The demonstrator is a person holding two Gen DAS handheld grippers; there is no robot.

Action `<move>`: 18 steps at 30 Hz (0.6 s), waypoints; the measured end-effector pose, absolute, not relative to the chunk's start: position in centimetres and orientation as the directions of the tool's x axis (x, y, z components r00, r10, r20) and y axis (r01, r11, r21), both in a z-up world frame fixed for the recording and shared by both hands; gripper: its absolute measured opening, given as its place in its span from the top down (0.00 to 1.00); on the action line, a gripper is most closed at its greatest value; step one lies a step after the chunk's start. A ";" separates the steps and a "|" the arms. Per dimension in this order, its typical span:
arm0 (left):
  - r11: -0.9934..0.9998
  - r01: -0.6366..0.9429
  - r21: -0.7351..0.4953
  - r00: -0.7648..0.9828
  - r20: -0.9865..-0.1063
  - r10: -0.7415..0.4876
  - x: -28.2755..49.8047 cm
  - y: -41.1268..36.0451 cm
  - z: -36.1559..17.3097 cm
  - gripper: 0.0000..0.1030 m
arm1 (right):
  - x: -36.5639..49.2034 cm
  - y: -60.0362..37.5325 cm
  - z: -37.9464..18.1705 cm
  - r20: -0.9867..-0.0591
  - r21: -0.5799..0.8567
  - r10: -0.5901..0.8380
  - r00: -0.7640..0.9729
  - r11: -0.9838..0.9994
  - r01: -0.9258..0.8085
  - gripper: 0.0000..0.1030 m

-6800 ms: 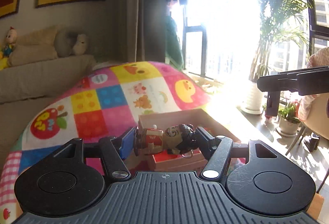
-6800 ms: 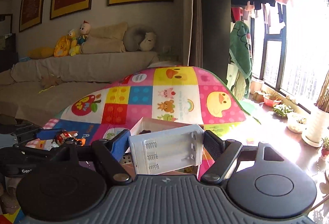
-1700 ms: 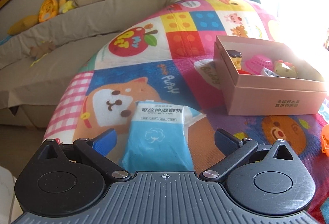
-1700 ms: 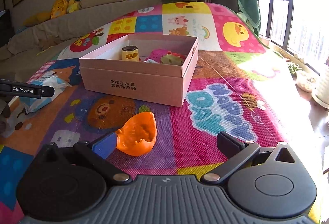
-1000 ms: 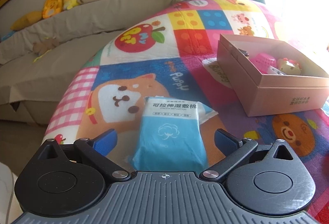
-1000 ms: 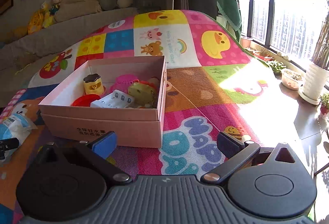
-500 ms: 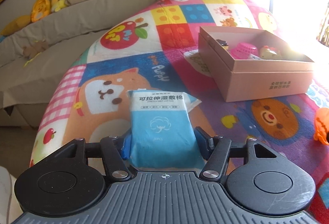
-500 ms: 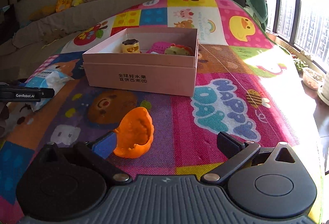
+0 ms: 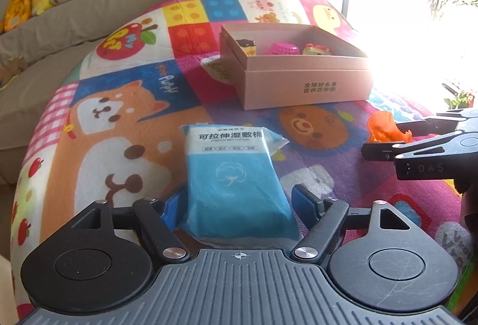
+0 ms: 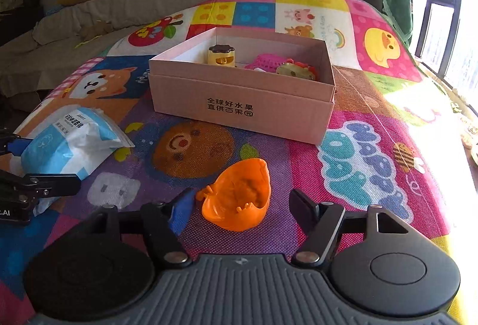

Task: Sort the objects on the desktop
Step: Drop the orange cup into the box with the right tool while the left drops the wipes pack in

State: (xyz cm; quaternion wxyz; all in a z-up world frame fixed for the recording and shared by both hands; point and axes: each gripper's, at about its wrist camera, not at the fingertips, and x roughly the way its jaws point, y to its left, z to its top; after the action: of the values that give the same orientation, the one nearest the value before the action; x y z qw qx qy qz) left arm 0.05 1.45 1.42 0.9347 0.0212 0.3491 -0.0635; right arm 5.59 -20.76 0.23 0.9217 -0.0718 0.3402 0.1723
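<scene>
Your left gripper [image 9: 237, 202] straddles the near end of the blue wet-cotton pack [image 9: 236, 178]; jaws are opening, left pad close against the pack, right pad just clear of it. Pack lies flat on the patterned play mat [image 9: 125, 104]. Your right gripper [image 10: 239, 207] brackets the orange toy [image 10: 239, 199]; jaws are closing, pads not yet pressing, small gaps either side. Beyond both, the pink cardboard box [image 10: 239, 107] sits open on the mat, holding a yellow toy [image 10: 221, 55], a pink basket [image 10: 266, 61] and other small items.
</scene>
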 end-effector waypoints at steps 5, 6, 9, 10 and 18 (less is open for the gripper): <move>0.994 0.112 -0.015 0.755 -0.649 -0.095 0.4 1.7 1.5 0.17 | 5.3 -20.7 0.4 -0.650 -0.030 0.266 0.712 0.927 -0.373 0.50; 0.994 0.104 -0.015 0.756 -0.648 -0.089 0.5 1.7 1.5 0.18 | 5.3 -20.7 0.4 -0.650 -0.030 0.265 0.712 0.927 -0.373 0.51; 0.996 0.086 -0.013 0.760 -0.646 -0.073 0.9 1.8 1.6 0.26 | 5.1 -20.7 0.5 -0.653 -0.029 0.266 0.709 0.927 -0.375 0.52; 0.997 0.081 -0.010 0.761 -0.645 -0.068 1.0 1.8 1.7 0.31 | 5.0 -20.8 0.5 -0.654 -0.027 0.268 0.707 0.926 -0.376 0.52; 0.986 0.169 0.006 0.844 -0.517 -0.142 2.6 0.8 7.8 0.46 | 5.0 -23.1 6.9 -0.552 0.006 0.313 0.773 0.928 -0.372 0.53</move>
State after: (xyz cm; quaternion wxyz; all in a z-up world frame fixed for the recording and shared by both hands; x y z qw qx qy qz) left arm 2.65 0.80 7.84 0.9600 0.0255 0.2670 -0.0808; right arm 5.04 -23.07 6.86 0.9400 -0.0520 0.2836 0.1824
